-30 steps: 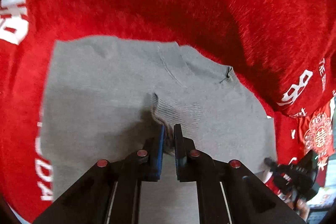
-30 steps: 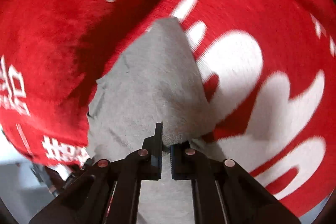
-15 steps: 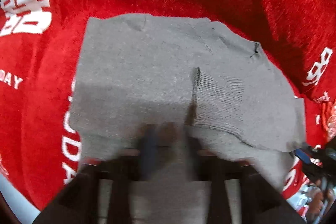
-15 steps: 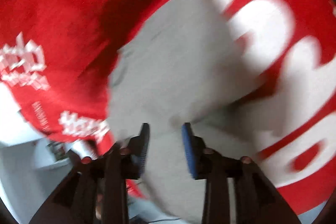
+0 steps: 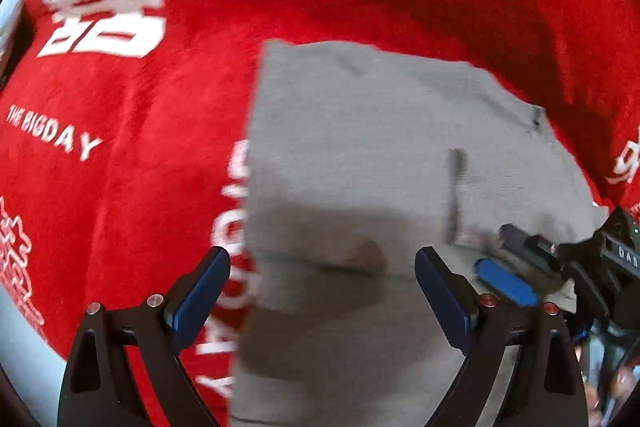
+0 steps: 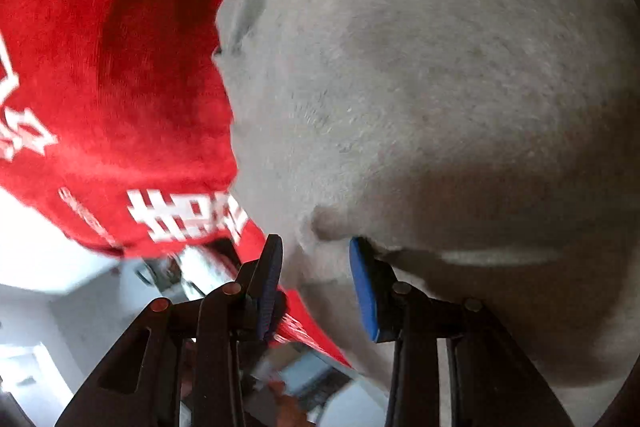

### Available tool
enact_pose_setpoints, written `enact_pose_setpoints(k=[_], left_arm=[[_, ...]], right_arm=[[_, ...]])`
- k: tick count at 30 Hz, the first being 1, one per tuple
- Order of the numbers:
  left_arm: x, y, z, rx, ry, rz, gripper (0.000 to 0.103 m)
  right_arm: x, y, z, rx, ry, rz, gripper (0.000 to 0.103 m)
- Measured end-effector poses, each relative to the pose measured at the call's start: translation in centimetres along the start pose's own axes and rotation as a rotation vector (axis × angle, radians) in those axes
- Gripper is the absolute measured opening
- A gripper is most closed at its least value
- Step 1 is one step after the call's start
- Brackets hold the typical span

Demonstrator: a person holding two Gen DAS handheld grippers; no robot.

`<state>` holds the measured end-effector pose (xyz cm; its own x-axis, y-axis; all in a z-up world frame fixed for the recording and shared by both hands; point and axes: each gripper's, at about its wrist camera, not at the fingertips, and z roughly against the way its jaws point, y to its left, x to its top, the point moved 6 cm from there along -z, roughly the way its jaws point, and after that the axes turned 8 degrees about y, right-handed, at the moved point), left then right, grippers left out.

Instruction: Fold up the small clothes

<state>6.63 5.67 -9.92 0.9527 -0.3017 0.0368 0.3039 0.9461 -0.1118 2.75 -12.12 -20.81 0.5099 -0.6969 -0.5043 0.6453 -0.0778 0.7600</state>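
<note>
One grey garment lies flat on one red blanket with white lettering; two grippers work over it. The left gripper has just been opening and now stands wide, nothing between its pads. The right gripper is partly open, its pads astride the garment's edge without pressing it. Bare blanket runs from 9 to 1 o'clock around the garment. A pale floor shows at 8 o'clock in the right view.
</note>
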Motion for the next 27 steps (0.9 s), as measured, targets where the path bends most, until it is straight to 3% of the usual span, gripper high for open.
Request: enact_pose_setpoints(k=[1,4,8,12,15,17,19,21,25,27], left_arm=[[-0.1,0.8,-0.1,0.002,0.005,0.009,0.094],[-0.1,2.9,-0.1,0.014,0.007,0.036,0.094],[0.3,4.3,0.1,-0.009,0.000,0.073,0.094],[0.6,5.1,0.1,-0.003,-0.004,0.055,0.094],[1.0,5.9,0.2,-0.009,-0.002,0.057,0.094],[1.8,6.7,0.6,-0.018,-0.015,0.054,0.094],[2.9,7.3,0.7,-0.037,-0.018,0.049,0.094],[3.9,7.9,0.3,-0.065,0.004,0.048,0.094],[4.7,8.8,0.3,-0.068,0.011,0.073,0.094],[4.7,9.4,0.8,-0.074,0.001,0.087,0.094]], right_arm=[[0.2,0.2,0.0,0.001,-0.018,-0.003,0.039],[0.7,0.6,0.3,-0.034,-0.059,0.008,0.008],[-0.5,2.0,0.3,-0.015,-0.021,0.085,0.008],[-1.7,0.8,-1.0,-0.165,0.016,0.125,0.008],[-2.4,0.9,-1.2,-0.155,0.022,0.123,0.019],[-3.7,2.0,-1.8,-0.145,0.046,0.178,0.069],[-5.1,3.1,-3.3,-0.124,0.074,0.230,0.070],[-6.2,3.3,-5.9,-0.113,0.120,0.222,0.068],[-6.7,3.0,-10.3,-0.042,0.123,0.129,0.052],[-6.4,2.6,-11.4,-0.030,0.109,0.080,0.032]])
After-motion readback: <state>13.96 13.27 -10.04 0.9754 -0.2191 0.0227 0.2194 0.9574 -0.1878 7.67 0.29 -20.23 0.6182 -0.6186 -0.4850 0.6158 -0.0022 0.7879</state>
